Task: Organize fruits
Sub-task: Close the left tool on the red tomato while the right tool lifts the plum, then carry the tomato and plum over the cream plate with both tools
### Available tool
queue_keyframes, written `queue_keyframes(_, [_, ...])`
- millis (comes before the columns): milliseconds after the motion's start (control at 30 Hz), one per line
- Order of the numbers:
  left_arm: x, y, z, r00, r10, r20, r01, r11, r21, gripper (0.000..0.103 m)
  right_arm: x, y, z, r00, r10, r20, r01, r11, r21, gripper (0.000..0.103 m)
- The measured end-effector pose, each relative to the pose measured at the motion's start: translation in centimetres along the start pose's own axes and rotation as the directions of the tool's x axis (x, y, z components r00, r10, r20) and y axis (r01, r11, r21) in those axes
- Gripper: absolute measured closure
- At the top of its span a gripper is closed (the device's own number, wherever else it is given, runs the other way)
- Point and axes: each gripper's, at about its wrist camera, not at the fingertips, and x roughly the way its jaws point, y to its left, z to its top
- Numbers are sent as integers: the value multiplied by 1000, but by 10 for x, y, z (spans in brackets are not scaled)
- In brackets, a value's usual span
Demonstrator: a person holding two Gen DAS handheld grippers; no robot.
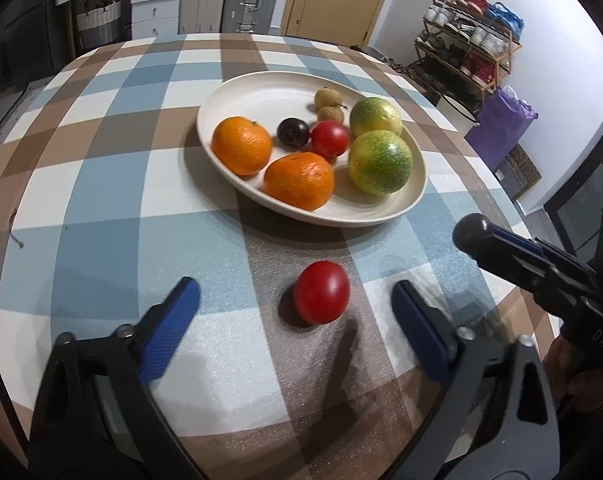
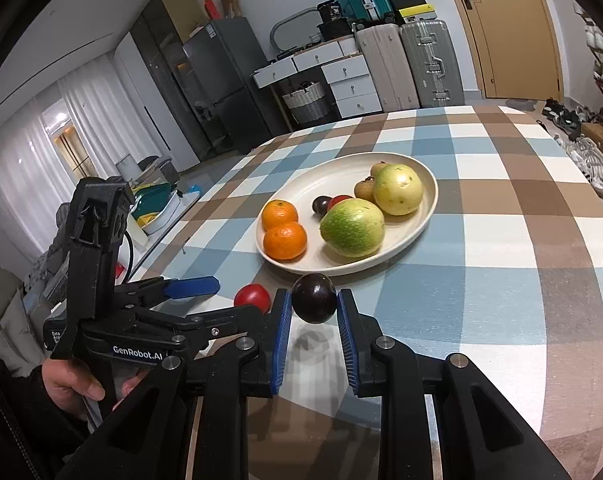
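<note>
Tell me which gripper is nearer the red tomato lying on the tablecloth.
Left. The left gripper is open with the red tomato between its fingers, untouched. The right gripper is off to the side, shut on a dark plum.

Worktop [image 1: 101,208]: rounded edge, covered in a check pattern of blue, brown and white squares; surface finely textured.

Directly on it:
- Oval cream plate [image 1: 415,196], shallow, set toward the far half of the worktop. It holds two oranges, two green-yellow round fruits, one red fruit, one dark plum-like fruit and two small brownish fruits.
- One loose red tomato [image 1: 321,292], lying on the cloth near the front edge, well apart from the plate, on a brown-and-white stretch of the check. It casts a dark shadow to its left in the left wrist view. In the right wrist view it [image 2: 252,298] sits just off the plate's near-left rim.
</note>
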Motion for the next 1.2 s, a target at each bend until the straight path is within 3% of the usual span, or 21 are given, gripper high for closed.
queue_keyframes(133, [3, -4, 3, 999, -36, -14, 36, 999, 29, 45, 0, -3, 2, 1000, 5, 2, -5, 1000, 7, 79])
queue_keyframes(200, [5, -3, 4, 997, -72, -29, 73, 997, 35, 78, 1, -4, 3, 1000, 9, 1, -9, 1000, 9, 79])
queue_keyframes(600, [-4, 0, 17, 983, -176, -43, 178, 983, 35, 78, 10, -2, 29, 1000, 29, 9, -28, 999, -17, 79])
queue_keyframes(900, [-26, 6, 63, 978, -208, 27, 207, 977, 52, 78, 27, -2, 62, 999, 50, 12, -50, 999, -17, 79])
queue_keyframes(1200, [-1, 22, 118, 981, -190, 24, 189, 981, 30, 78, 54, -10, 99, 998, 57, -3, -57, 998, -14, 79])
